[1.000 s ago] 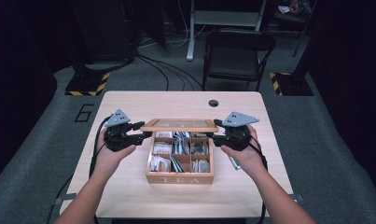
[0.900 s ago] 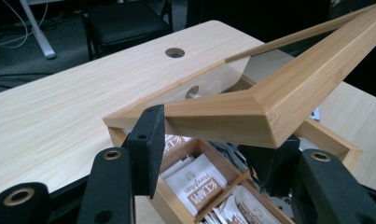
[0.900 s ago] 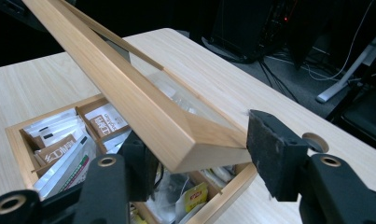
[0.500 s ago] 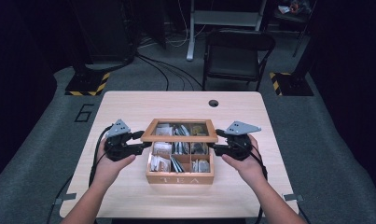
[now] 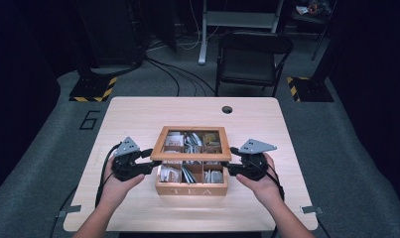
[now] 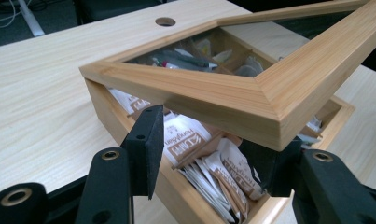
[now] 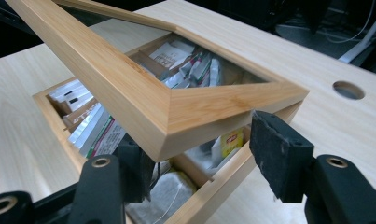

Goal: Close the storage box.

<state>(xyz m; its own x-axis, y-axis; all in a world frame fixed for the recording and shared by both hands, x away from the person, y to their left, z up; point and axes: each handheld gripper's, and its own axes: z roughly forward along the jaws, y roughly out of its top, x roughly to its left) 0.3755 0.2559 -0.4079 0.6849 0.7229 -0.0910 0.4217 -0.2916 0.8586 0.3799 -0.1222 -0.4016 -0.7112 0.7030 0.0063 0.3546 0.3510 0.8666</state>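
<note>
Both hands (image 5: pixel 119 184) level, flanking lid (image 5: pixel 190 155)

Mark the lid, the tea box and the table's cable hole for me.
lid (image 6: pixel 213 100): left gripper view, front rail of its wooden frame.
tea box (image 5: pixel 191 189): high view, lettered front wall.
cable hole (image 5: pixel 227 109): high view, its centre.

Pale wooden table (image 5: pixel 138 114), wooden tea box (image 5: pixel 191 188) resting near its front edge

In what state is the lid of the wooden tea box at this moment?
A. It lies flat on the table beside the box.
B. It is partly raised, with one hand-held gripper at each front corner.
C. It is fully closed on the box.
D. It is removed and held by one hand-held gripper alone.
B: the lid tilts above the tea box, with the left hand-held gripper and the right hand-held gripper at its front corners.
</note>
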